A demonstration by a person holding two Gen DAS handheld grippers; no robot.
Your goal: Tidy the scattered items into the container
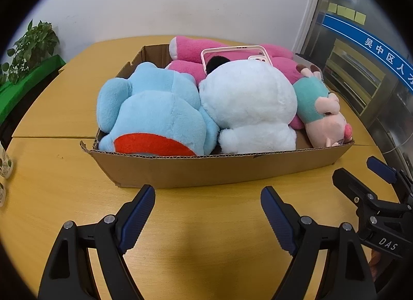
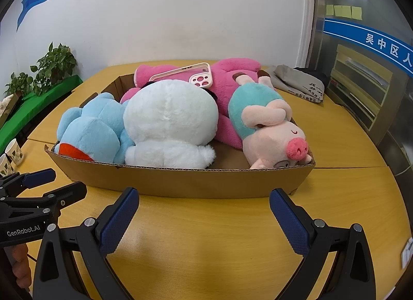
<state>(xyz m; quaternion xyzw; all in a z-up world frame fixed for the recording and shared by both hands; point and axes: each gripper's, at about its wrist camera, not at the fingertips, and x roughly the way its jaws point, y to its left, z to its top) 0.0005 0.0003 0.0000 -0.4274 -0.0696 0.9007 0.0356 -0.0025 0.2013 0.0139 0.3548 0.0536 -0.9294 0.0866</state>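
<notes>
A shallow cardboard box (image 1: 206, 169) (image 2: 180, 182) stands on the yellow wooden table (image 1: 64, 108). It holds a blue plush (image 1: 155, 114) (image 2: 90, 129), a white plush (image 1: 247, 103) (image 2: 167, 119), a pink plush (image 1: 196, 46) (image 2: 232, 72) and a pig plush (image 1: 325, 119) (image 2: 271, 132) in teal. On top of the pink plush lies a pink phone case (image 1: 258, 60) (image 2: 198, 77). My left gripper (image 1: 207, 194) (image 2: 65, 179) hovers open over bare table just in front of the box. My right gripper (image 2: 204, 194) (image 1: 355, 168) is beside it, open and holding nothing.
Potted plants (image 1: 31, 46) (image 2: 54, 62) sit on a green ledge at the left. Paper cups (image 2: 14, 151) stand at the table's left edge. A grey bag (image 2: 296, 80) lies behind the box at the right. A glass-fronted cabinet (image 2: 361, 85) lines the right wall.
</notes>
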